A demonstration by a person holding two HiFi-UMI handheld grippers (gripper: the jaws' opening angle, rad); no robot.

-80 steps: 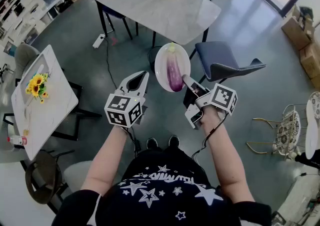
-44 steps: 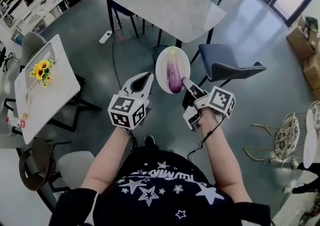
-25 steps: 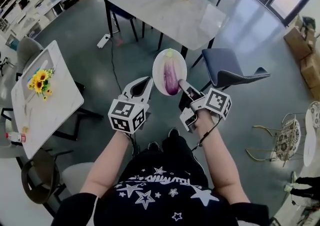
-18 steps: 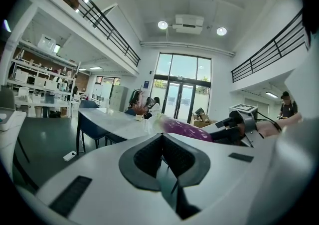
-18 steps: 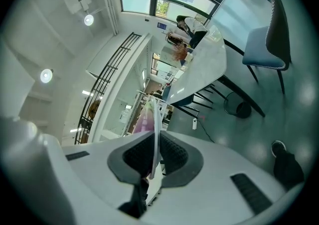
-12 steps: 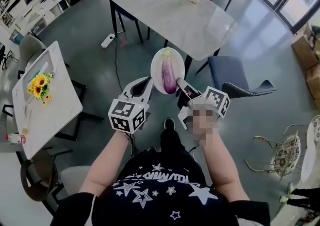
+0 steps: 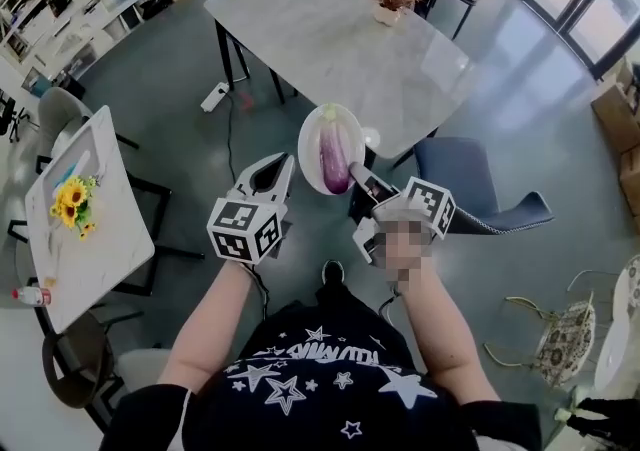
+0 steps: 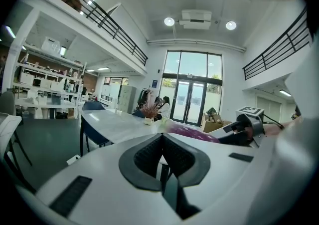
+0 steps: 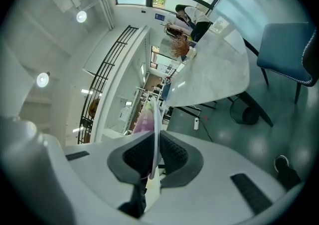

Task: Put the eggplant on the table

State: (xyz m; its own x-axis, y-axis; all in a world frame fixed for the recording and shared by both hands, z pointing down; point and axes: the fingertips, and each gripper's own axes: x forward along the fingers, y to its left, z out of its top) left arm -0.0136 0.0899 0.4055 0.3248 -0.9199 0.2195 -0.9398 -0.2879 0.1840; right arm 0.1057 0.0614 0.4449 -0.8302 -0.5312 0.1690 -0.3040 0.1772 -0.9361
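- head view: the right gripper [image 7: 362, 179] holds a white plate [image 7: 312, 134] by its near rim. the eggplant [image 7: 333, 157] lies on the plate, by the near edge of the marble table [image 7: 330, 29]. the left gripper [image 7: 279, 167] hangs just left of the plate, apart from it.
- left gripper view: jaws closed together, nothing between them.
- right gripper view: jaws pinch the plate's thin edge, with the eggplant on the plate's left face.

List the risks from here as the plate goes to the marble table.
1. The right tool pinches only the rim of the plate, and the eggplant lies loose on it; a tilt may roll it off.
2. The table edge lies just ahead; a plate carried low could strike it.
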